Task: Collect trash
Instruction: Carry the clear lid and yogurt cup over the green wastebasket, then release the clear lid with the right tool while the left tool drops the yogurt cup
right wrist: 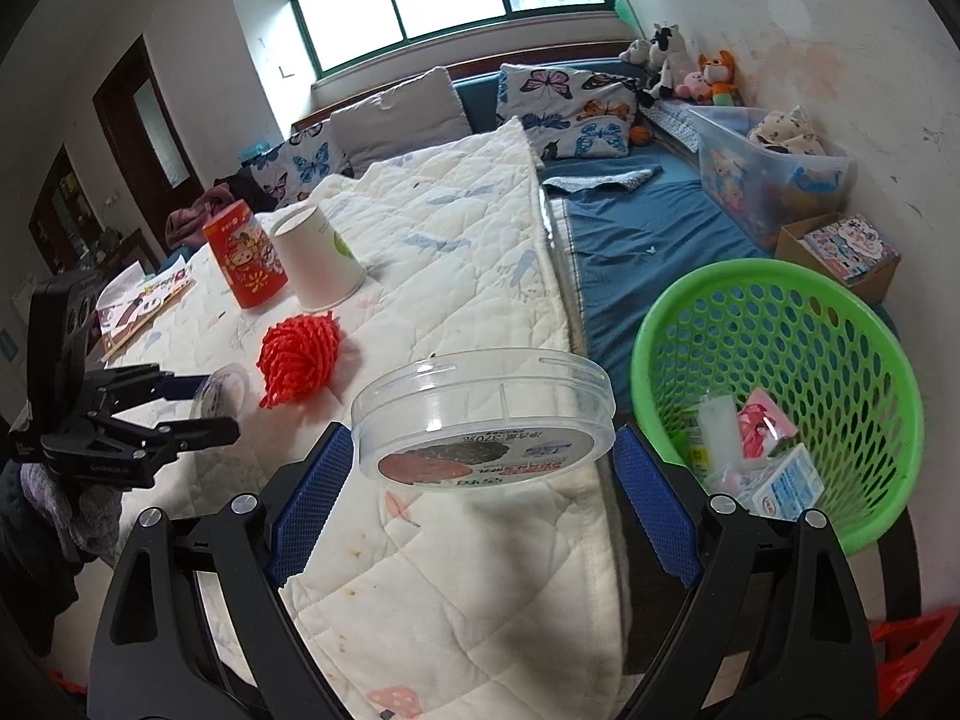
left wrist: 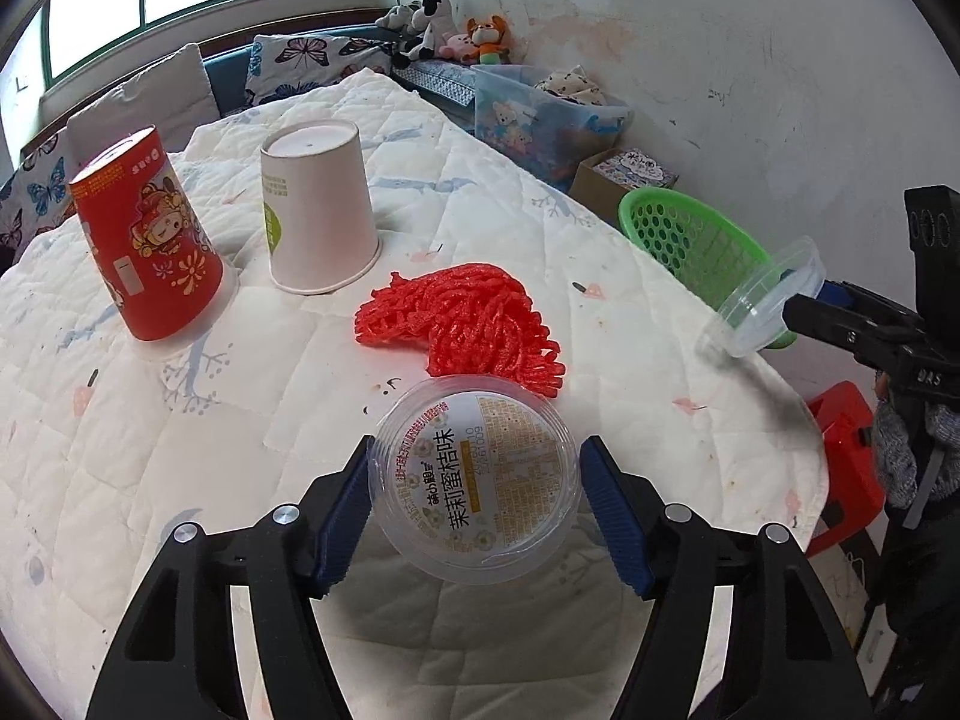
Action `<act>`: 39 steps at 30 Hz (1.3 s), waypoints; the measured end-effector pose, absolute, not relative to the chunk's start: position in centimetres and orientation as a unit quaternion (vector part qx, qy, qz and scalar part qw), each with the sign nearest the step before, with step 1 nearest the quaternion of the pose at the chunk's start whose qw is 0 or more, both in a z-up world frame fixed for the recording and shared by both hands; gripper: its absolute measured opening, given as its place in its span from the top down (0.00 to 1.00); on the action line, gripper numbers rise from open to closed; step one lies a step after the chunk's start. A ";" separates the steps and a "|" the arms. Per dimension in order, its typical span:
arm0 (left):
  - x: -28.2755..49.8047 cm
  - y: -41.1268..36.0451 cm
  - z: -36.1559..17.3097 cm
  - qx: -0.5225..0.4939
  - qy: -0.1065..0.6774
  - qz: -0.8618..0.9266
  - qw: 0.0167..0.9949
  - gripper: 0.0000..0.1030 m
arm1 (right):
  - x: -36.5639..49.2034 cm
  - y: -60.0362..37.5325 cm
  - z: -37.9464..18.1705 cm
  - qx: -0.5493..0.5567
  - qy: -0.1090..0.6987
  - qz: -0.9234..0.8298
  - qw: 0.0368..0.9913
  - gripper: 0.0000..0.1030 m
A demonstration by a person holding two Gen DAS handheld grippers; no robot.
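With my right tool (right wrist: 480,456) clamped on the clear lid (right wrist: 483,420), the green basket (right wrist: 840,516) sits just right; my left tool (left wrist: 474,504) brackets the jelly cup (left wrist: 474,480) on the surface.

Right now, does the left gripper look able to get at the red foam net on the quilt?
Probably not yet: the left gripper has a labelled clear cup between its pads, so it's occupied. The red foam net itself lies uncovered just beyond, with nothing between.

Butterfly pillows (right wrist: 573,111) line the window bench, plush toys (right wrist: 684,69) (several) beside them.
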State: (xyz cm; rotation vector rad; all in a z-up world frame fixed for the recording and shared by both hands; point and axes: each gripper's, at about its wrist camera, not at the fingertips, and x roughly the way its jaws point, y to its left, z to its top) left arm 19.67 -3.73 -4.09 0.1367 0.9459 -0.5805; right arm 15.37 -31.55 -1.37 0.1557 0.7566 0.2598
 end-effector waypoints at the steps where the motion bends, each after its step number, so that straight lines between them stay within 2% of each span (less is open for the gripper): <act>1: 19.6 -3.8 -3.9 0.064 0.449 -0.276 0.847 0.37 | 15.4 -31.9 -1.2 0.079 0.367 0.124 0.918 0.15; 11: 17.9 -5.3 0.5 0.069 0.425 -0.306 0.849 0.37 | 16.0 -38.8 -0.4 0.109 0.364 0.048 0.924 0.15; 19: 19.7 -11.2 3.0 0.069 0.402 -0.340 0.847 0.37 | 17.2 -45.5 -3.7 0.135 0.399 -0.023 0.907 0.15; 27: 23.0 -18.9 2.7 0.086 0.409 -0.363 0.833 0.37 | 17.8 -48.6 -7.6 0.167 0.428 -0.041 0.887 0.14; 39: 26.8 -28.5 -0.4 0.094 0.442 -0.370 0.812 0.37 | 17.5 -50.4 -7.6 0.169 0.421 -0.052 0.889 0.11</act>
